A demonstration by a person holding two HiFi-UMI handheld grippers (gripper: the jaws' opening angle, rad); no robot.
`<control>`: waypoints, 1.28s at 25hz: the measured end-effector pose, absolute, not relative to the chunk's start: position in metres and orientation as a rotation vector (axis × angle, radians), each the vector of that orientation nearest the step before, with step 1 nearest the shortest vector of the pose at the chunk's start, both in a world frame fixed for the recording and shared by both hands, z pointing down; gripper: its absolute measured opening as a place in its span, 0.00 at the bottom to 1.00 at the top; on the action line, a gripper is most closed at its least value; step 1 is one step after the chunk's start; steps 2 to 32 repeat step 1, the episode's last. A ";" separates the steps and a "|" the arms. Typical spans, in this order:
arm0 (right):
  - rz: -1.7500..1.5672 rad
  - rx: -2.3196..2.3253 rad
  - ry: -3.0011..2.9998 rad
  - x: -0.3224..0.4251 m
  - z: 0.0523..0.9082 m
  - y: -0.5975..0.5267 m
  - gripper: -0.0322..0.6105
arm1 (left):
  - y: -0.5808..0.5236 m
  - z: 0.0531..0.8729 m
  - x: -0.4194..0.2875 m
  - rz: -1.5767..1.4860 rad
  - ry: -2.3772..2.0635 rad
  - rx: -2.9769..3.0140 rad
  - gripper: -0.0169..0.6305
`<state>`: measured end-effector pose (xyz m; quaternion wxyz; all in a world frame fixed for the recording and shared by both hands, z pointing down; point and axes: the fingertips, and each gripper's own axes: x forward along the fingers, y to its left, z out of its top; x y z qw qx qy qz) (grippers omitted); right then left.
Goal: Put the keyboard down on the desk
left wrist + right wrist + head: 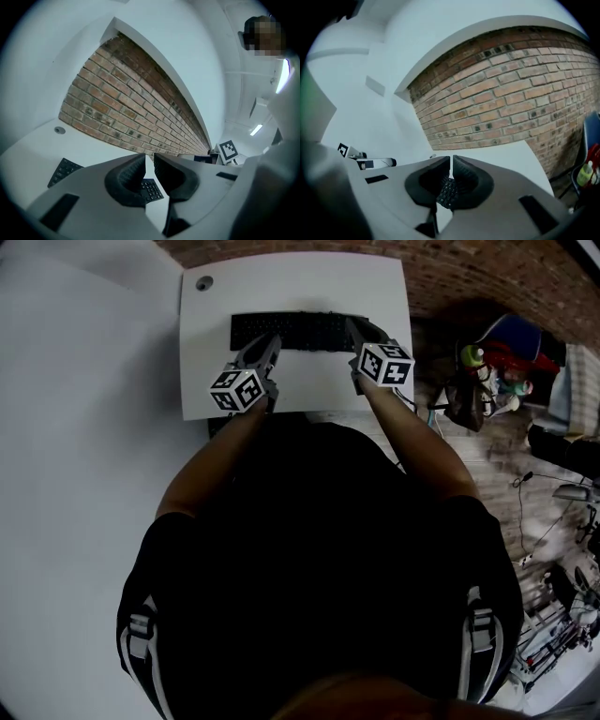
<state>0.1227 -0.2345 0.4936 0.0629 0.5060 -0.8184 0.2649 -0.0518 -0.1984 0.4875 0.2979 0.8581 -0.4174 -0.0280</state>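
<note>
Both jaw pairs are closed on nothing, left gripper (pixel 149 161) and right gripper (pixel 451 161); keyboard (pixel 309 331) apparently rests on desk (pixel 300 287); draw away straight, clear of keys.

Black keyboard (pixel 300 331) against a white desk (pixel 309 282). The wall (pixel 511 93) is red-brown brick with pale mortar lines. The grey left gripper (pixel 271 341) and right gripper (pixel 353 326) each bear a white cube patterned with black squares. The person's shirt (pixel 319 549) is black.
</note>
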 end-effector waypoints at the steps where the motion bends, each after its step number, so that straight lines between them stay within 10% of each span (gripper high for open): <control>1: 0.737 1.509 -2.487 0.121 0.486 -0.232 0.13 | -0.195 0.483 -0.048 -0.069 -1.106 2.296 0.14; 32: 0.737 1.509 -2.487 0.121 0.486 -0.232 0.13 | -0.195 0.483 -0.048 -0.069 -1.106 2.296 0.14</control>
